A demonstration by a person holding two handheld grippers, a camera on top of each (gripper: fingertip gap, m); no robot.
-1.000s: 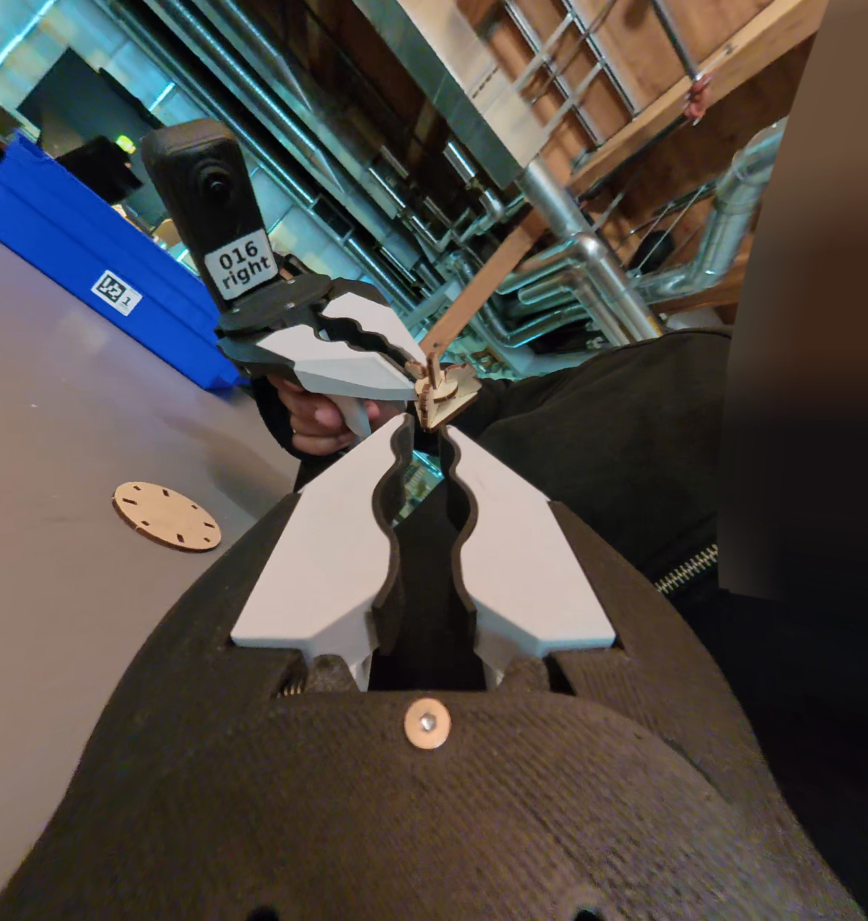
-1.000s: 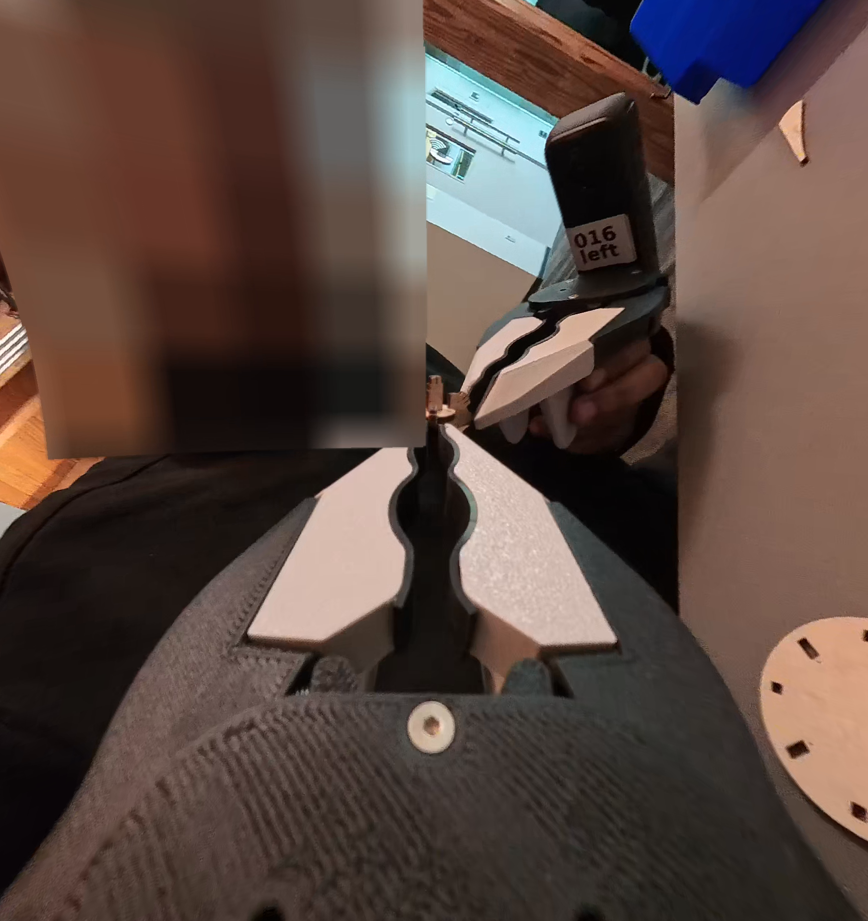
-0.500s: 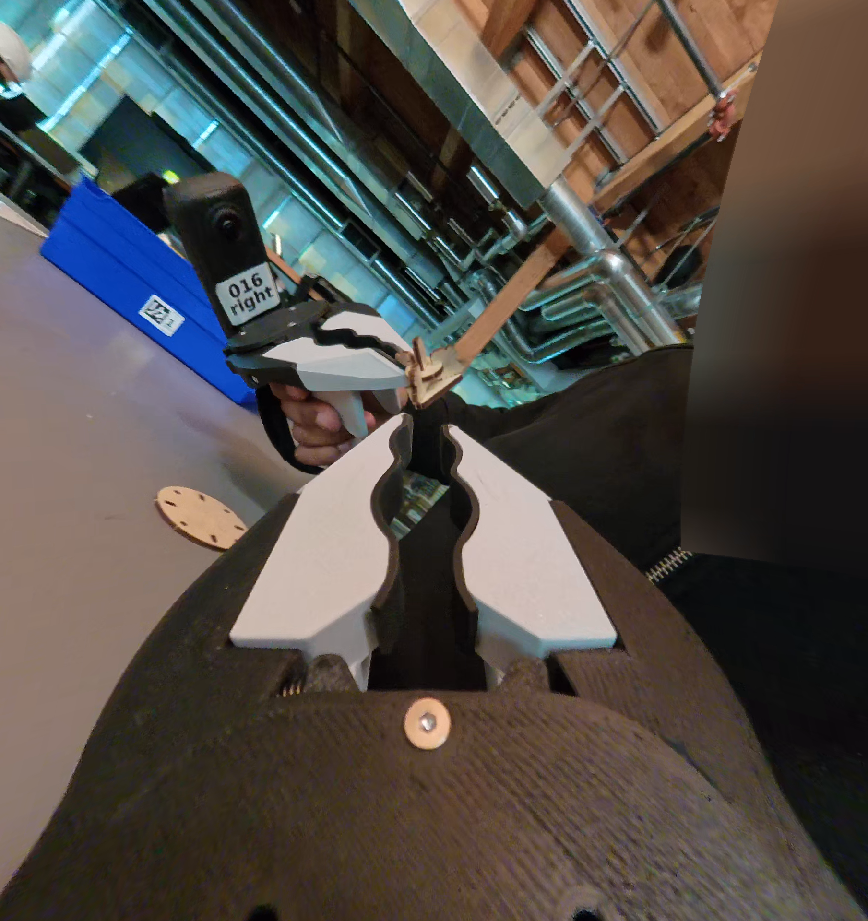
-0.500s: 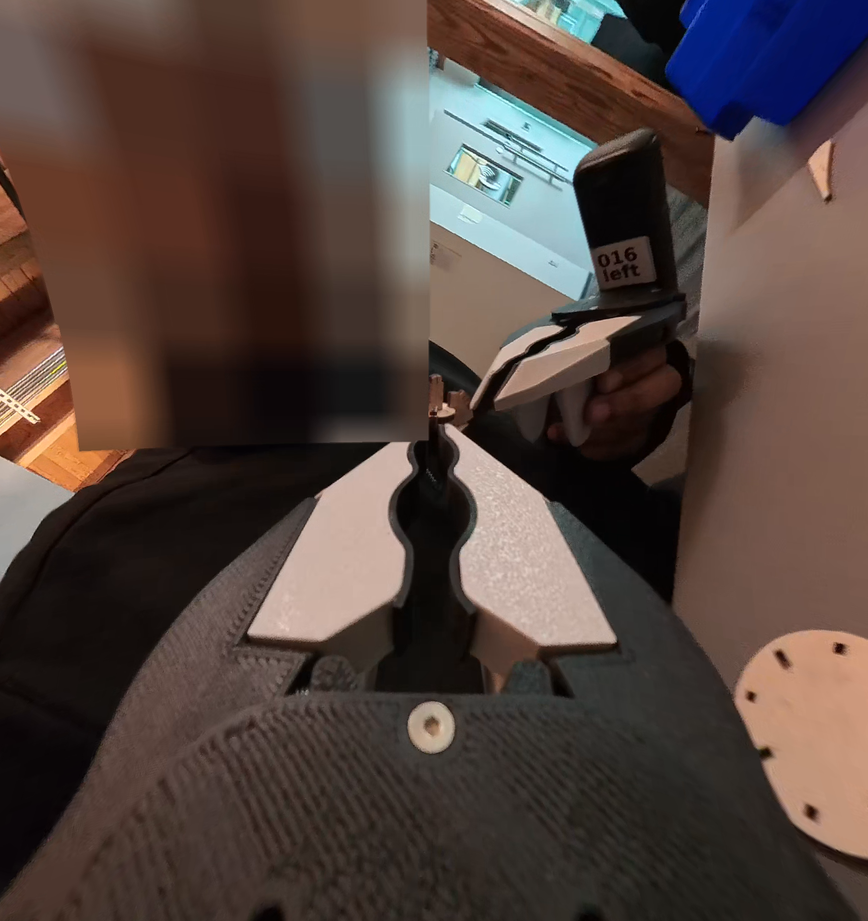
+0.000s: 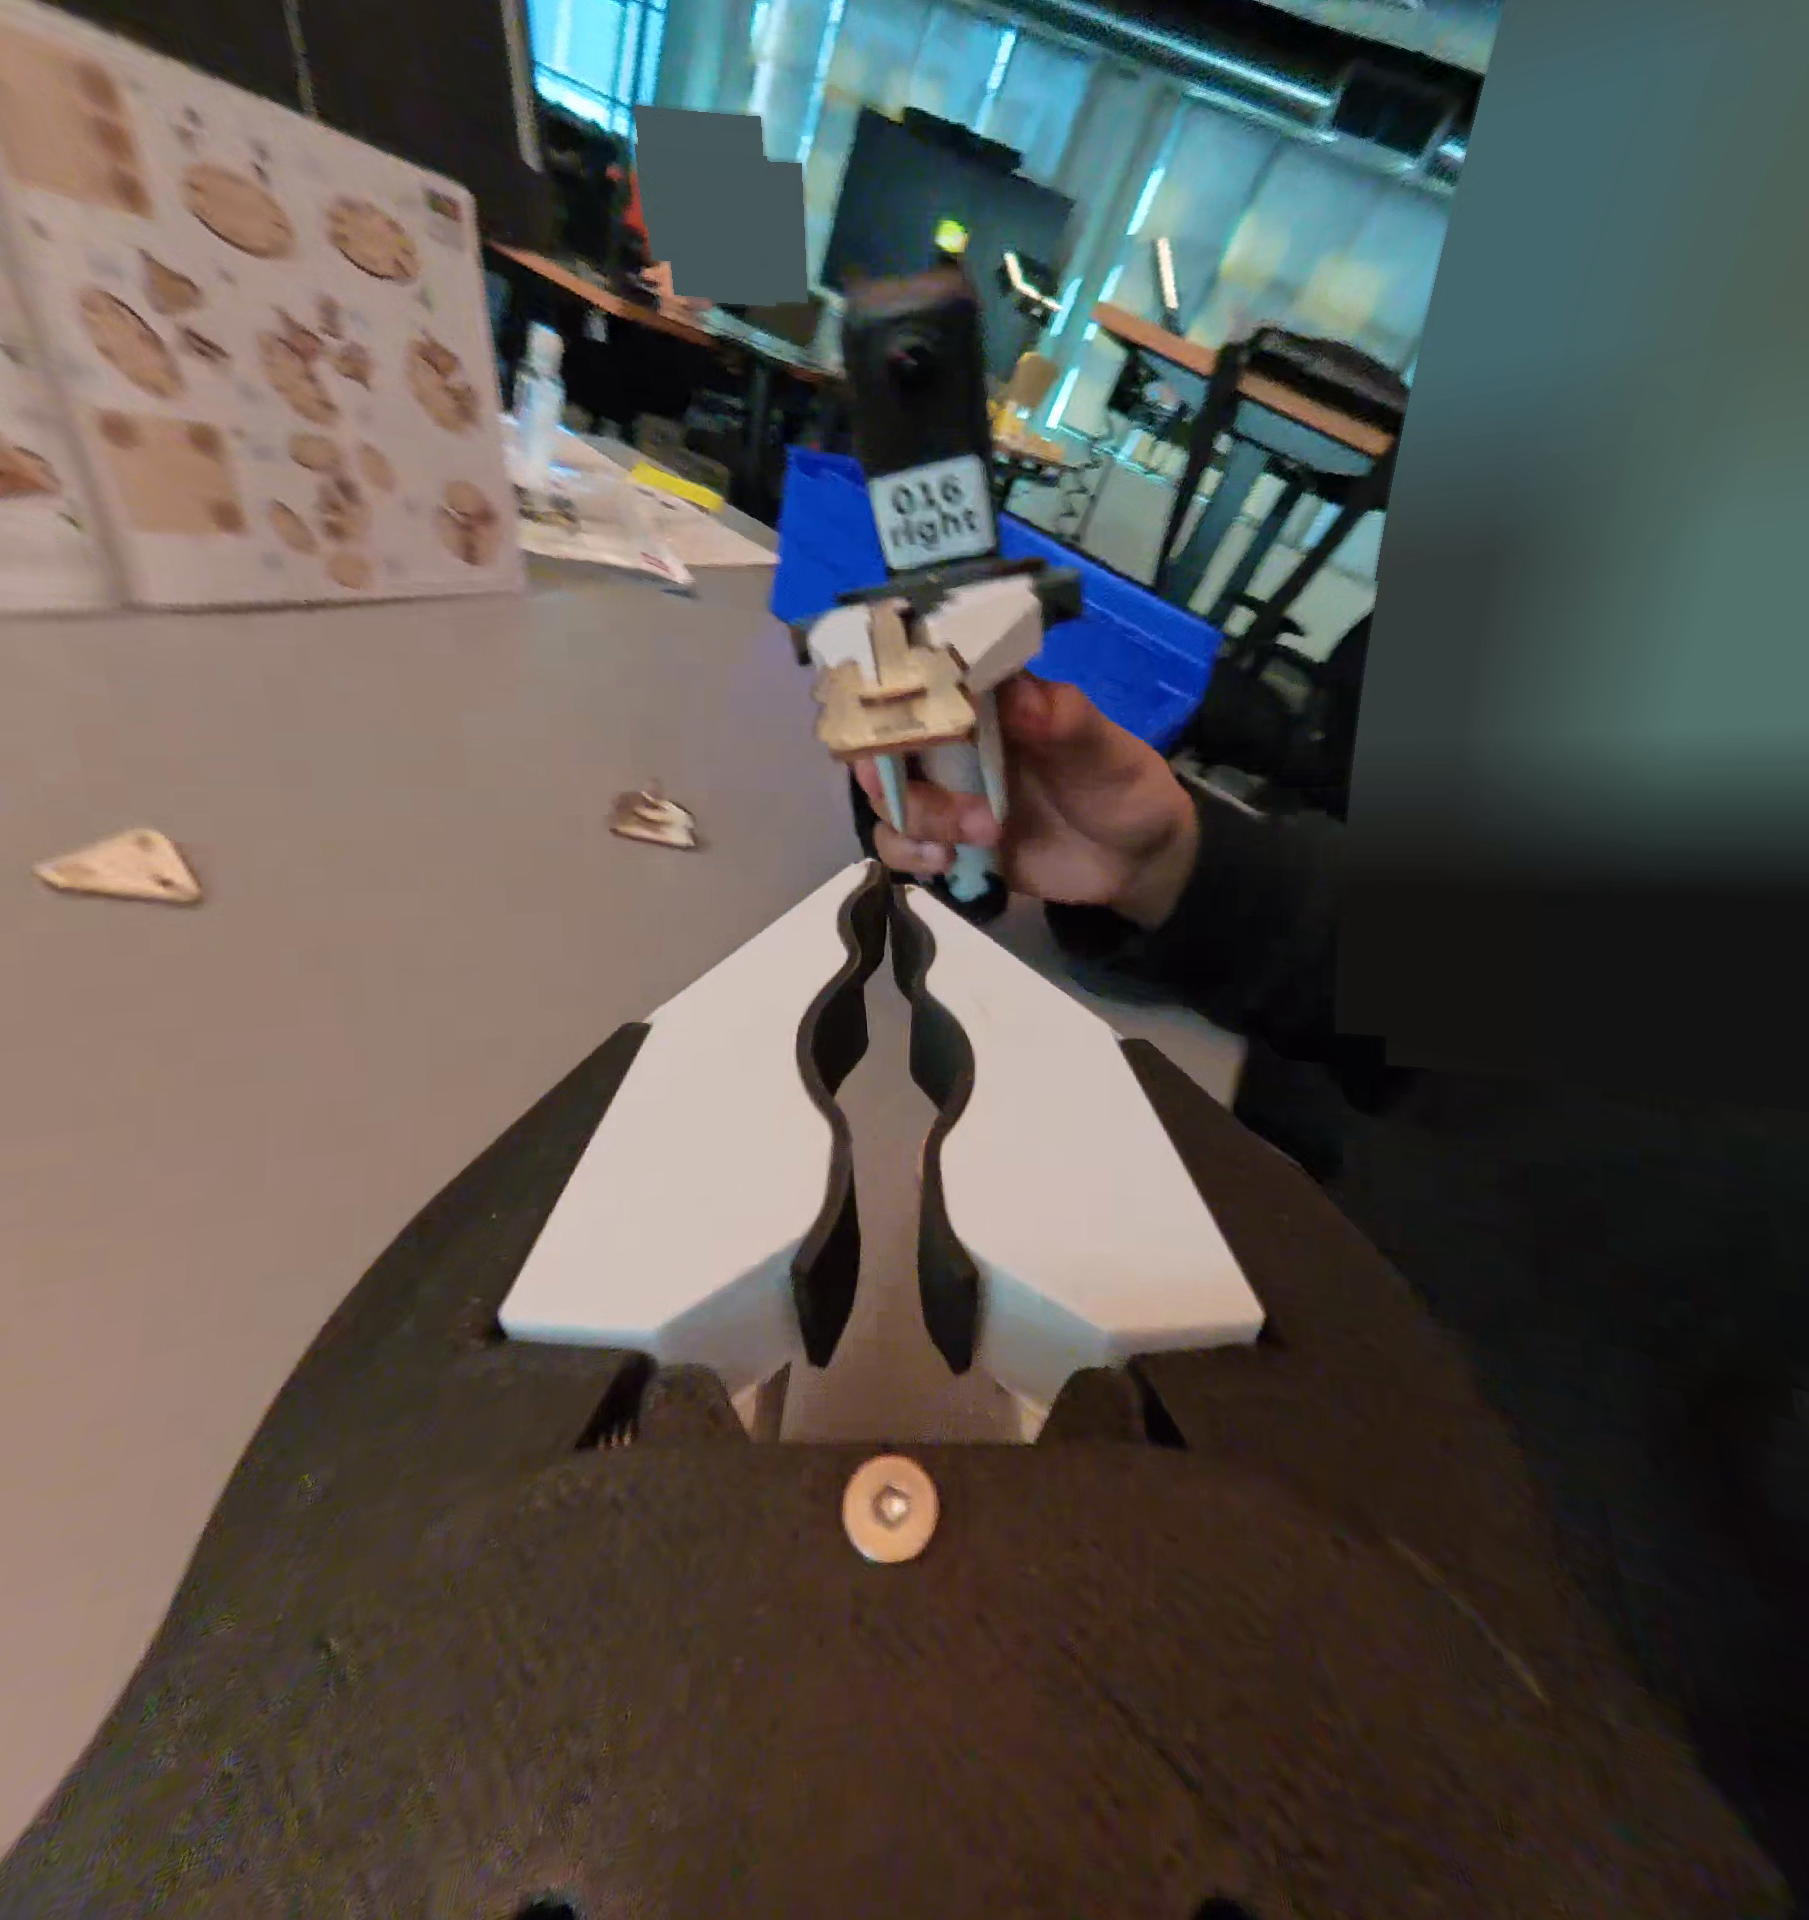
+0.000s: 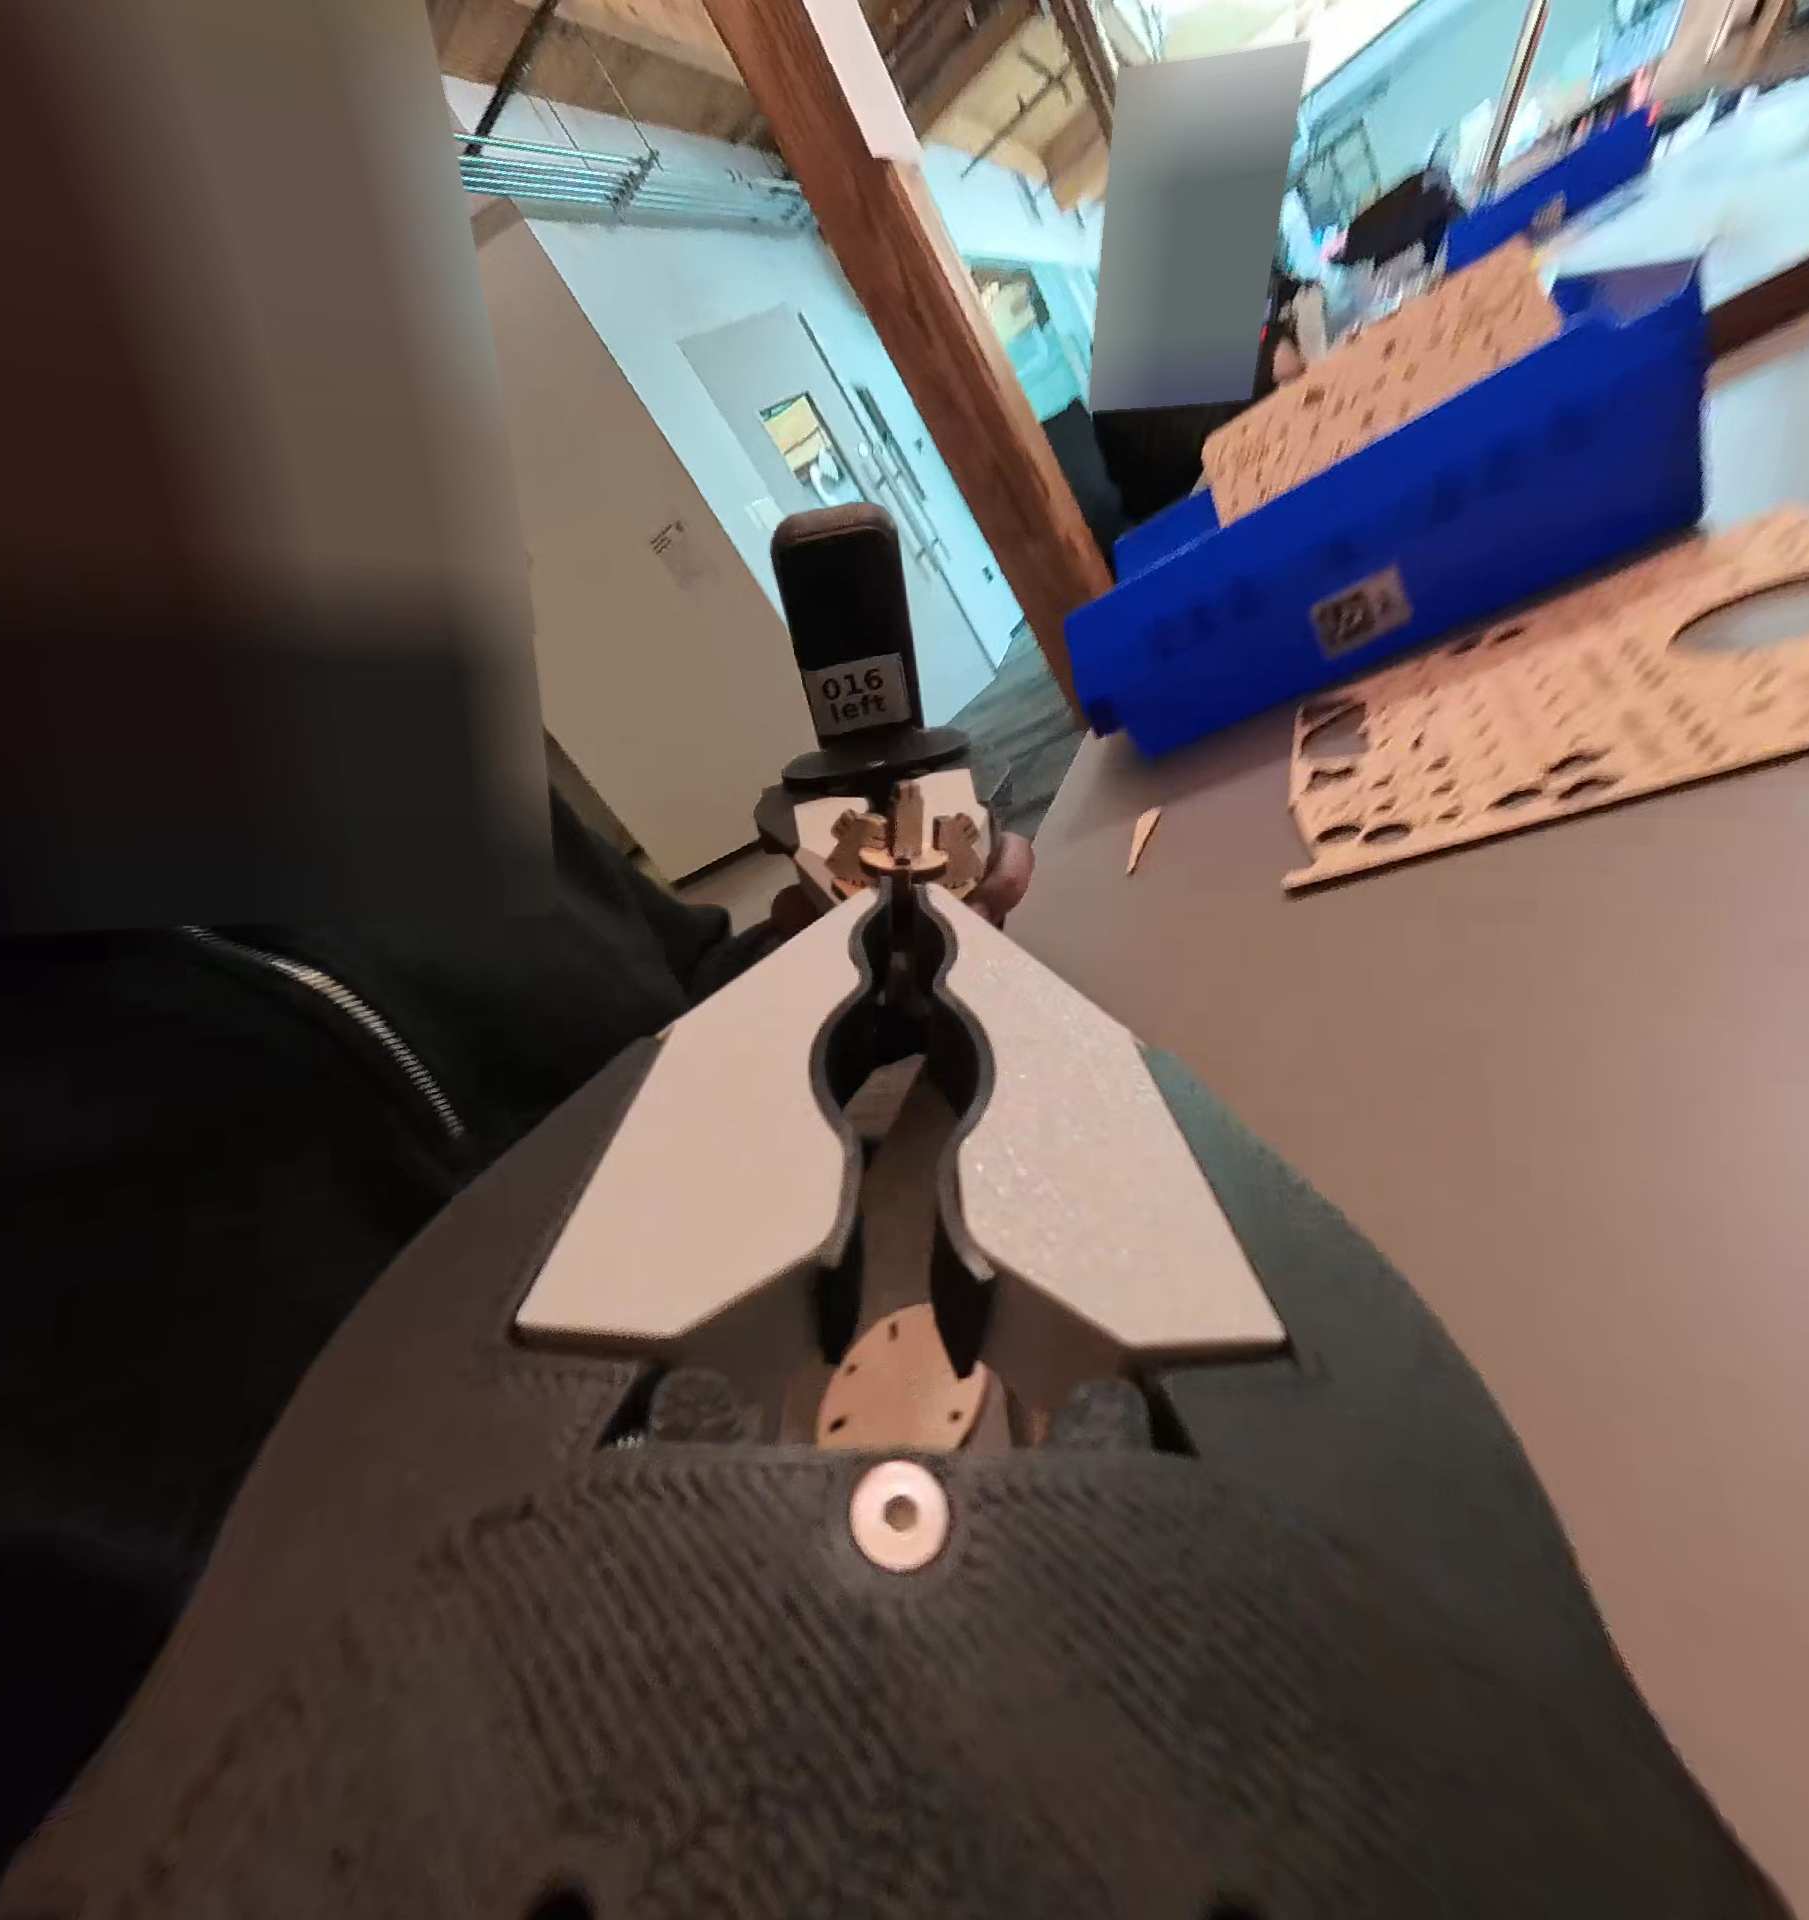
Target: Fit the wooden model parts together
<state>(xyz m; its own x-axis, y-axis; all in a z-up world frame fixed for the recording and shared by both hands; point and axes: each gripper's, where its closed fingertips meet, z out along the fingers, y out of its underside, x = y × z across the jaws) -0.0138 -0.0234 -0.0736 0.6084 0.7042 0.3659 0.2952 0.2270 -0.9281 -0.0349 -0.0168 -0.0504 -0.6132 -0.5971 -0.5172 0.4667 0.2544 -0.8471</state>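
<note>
On my feed the table [image 5: 256,790] reads flat grey. My left gripper [image 5: 887,891] has white fingers [image 5: 744,1122] with wavy black pads, set in a speckled black body. The small wooden assembly [image 5: 895,707] at centre is pale tan plywood. Upper right sits a bright blue bin [image 6: 1399,582]; the cut-out sheet [image 6: 1565,727] beside it is tan, riddled with dark holes.
</note>
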